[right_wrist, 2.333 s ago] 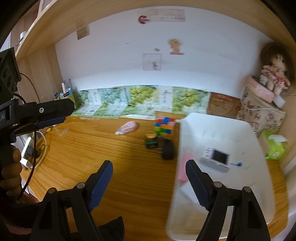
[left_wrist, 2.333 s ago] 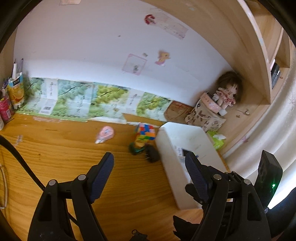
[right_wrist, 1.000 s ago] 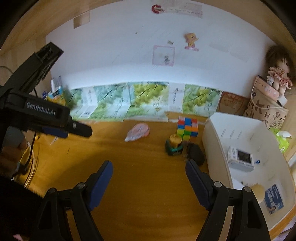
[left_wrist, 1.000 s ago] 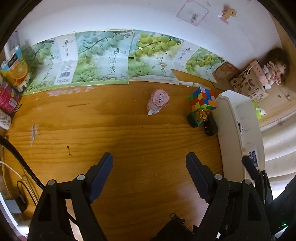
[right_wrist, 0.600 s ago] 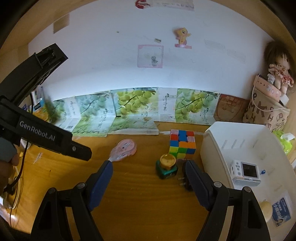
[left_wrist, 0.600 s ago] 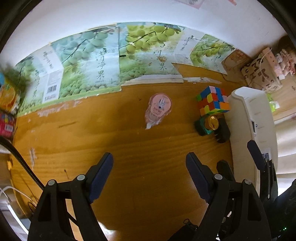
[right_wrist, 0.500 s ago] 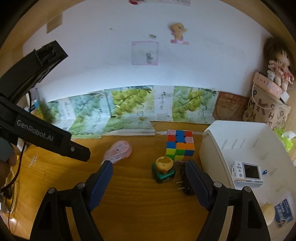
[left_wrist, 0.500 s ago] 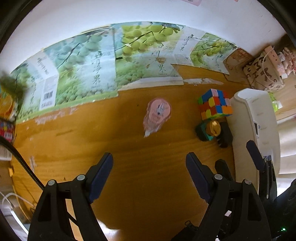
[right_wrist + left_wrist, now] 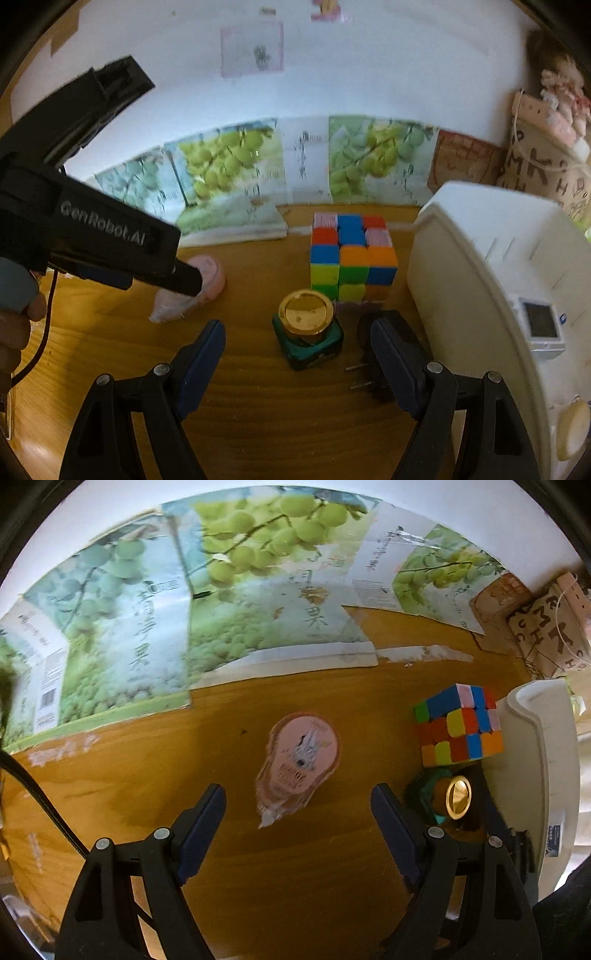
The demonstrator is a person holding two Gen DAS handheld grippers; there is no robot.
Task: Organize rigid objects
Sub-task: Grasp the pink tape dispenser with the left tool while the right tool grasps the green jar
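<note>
On the wooden desk lie a pink teardrop-shaped correction tape [image 9: 299, 764] [image 9: 207, 280], a colourful puzzle cube [image 9: 460, 725] [image 9: 352, 254], a green jar with a gold lid [image 9: 306, 330] [image 9: 448, 797] and a black plug adapter [image 9: 373, 350]. My left gripper [image 9: 298, 827] hangs open straight above the near end of the pink tape, nothing between its fingers. My right gripper [image 9: 297, 356] stands open just in front of the green jar, the plug by its right finger. The white bin [image 9: 476, 266] [image 9: 532, 760] sits to the right.
Grape-printed cardboard sheets [image 9: 236, 602] line the back of the desk against the white wall. A patterned bag and a doll [image 9: 557, 96] stand at the far right. Inside the bin lie a small white device with a screen [image 9: 537, 325] and a round yellowish object. A black cable [image 9: 40, 801] crosses the left edge.
Both grippers have come down and forward toward the objects. The pink tape now lies just beyond the left fingers, the green jar just beyond the right fingers. Both jaws kept the same width.
</note>
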